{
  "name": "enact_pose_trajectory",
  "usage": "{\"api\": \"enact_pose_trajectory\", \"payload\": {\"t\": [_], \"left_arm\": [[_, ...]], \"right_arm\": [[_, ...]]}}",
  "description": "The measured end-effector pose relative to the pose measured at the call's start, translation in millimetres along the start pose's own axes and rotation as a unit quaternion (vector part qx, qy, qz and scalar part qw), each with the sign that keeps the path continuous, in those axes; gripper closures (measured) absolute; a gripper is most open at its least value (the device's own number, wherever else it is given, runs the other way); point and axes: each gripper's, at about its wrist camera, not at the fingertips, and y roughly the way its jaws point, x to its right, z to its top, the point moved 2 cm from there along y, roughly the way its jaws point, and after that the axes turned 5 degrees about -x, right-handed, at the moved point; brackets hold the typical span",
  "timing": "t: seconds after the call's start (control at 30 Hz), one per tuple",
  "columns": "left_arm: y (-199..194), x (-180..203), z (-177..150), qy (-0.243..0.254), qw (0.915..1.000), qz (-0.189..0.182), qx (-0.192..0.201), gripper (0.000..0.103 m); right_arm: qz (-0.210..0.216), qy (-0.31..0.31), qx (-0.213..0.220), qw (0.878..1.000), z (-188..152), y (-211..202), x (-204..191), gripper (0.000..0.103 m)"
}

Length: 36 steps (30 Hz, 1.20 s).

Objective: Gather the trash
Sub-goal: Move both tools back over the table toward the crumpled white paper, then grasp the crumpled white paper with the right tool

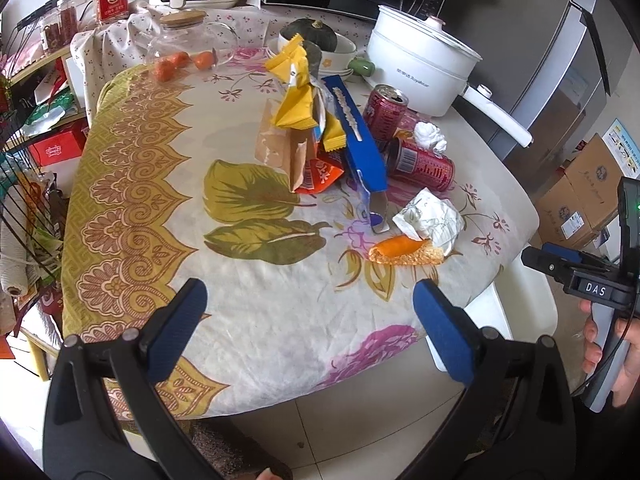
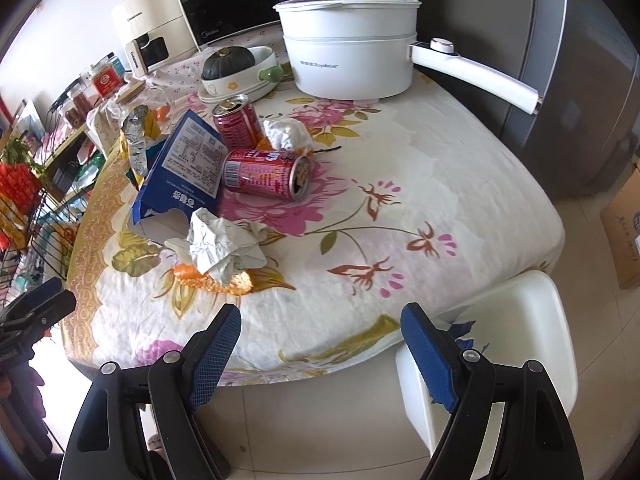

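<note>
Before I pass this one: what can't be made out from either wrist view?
- Orange scrap: right view, crumpled paper covers much of it.
- Wrapper pile: right view, mostly behind the blue box.
- White bin: inside is hidden by its rim; left view cuts it off behind the table.
</note>
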Motion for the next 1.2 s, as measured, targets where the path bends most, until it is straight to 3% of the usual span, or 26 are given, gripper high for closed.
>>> {"api": "enact_pose_trajectory", "payload": {"t": [0.1, 0.47, 1.03, 1.1, 1.2], "left_arm": [[2.3, -6.4, -0.4, -0.009, 0.9997, 0.021, -0.007, 0.001], [6.7, -7.5, 0.7, -0.010, 0.9994, 0.030, -0.015, 0.000], [15.9, -9.7, -0.8, -0.014, 0.9983, 0.046, -0.032, 0.000], [17.7, -8.9, -1.3, -0.011, 0.9982, 0.047, -0.035, 0.000], [19.3, -8.0, -1.2, -0.007, 0.9982, 0.047, -0.037, 0.000]], "right_arm": [[0.003, 0.001, -0.001, 1.000, 2.4, 5.0, -5.6, 0.019], [0.012, 0.008, -0.015, 1.000, 8.9, 26.7, -21.2, 0.019], [0.065, 0.015, -0.013, 0.998, 42.1, 75.4, -61.1, 0.020], [0.066, 0.018, -0.009, 0.998, 44.3, 78.5, -60.3, 0.022], [0.076, 0.022, -0.008, 0.997, 46.9, 81.0, -59.5, 0.035]]}}
